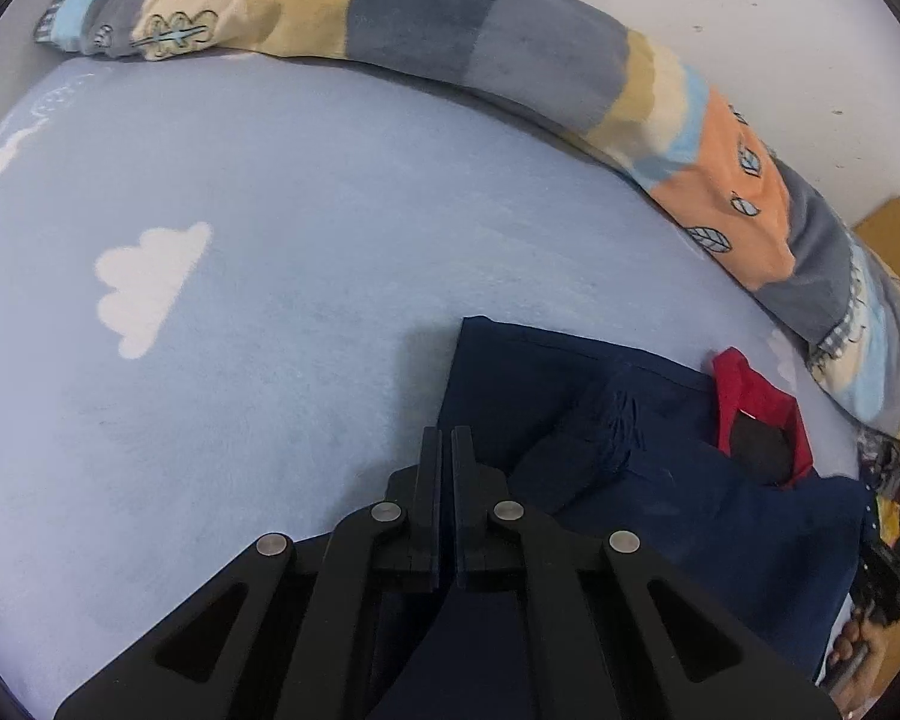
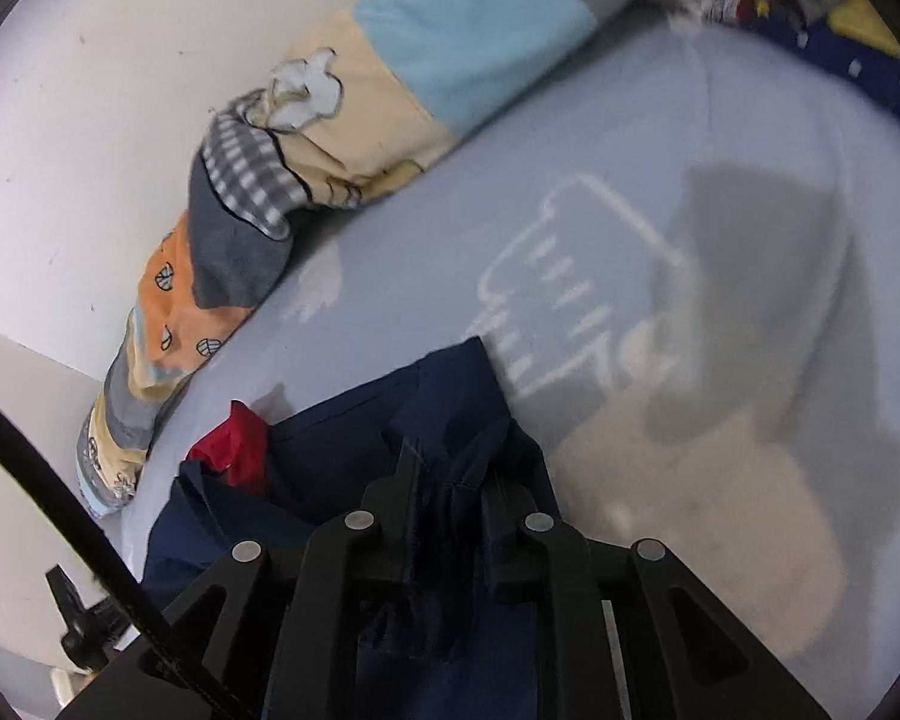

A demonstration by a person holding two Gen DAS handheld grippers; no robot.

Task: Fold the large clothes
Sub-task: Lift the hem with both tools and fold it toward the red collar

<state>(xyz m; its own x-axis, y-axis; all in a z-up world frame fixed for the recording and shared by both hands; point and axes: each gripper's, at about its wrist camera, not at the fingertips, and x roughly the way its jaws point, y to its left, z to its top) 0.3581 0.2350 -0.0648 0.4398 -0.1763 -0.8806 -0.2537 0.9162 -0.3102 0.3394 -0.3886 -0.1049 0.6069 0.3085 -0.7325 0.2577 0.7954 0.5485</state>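
Left gripper (image 1: 446,450): jaws pressed together, only a sliver of gap; navy cloth runs up under them, but whether any is pinched is hard to tell. Right gripper (image 2: 450,480): jaws clamped on a bunched fold of the navy garment (image 1: 660,480), fabric crumpled between the fingers. Garment lies on the light blue bed sheet (image 1: 270,330) with white cloud prints, its near part hidden under both grippers and cut off at the frame bottom. Red collar (image 1: 750,396) sits at the far end, towards the patchwork pillow roll (image 1: 480,30) along the white wall (image 1: 750,12); long axis not fully visible. Only the left view shows another black gripper (image 1: 888,576) at the right edge, blurred. Only the right view shows a black cable (image 2: 60,480) and a dotted navy cloth (image 2: 858,72) at top right.
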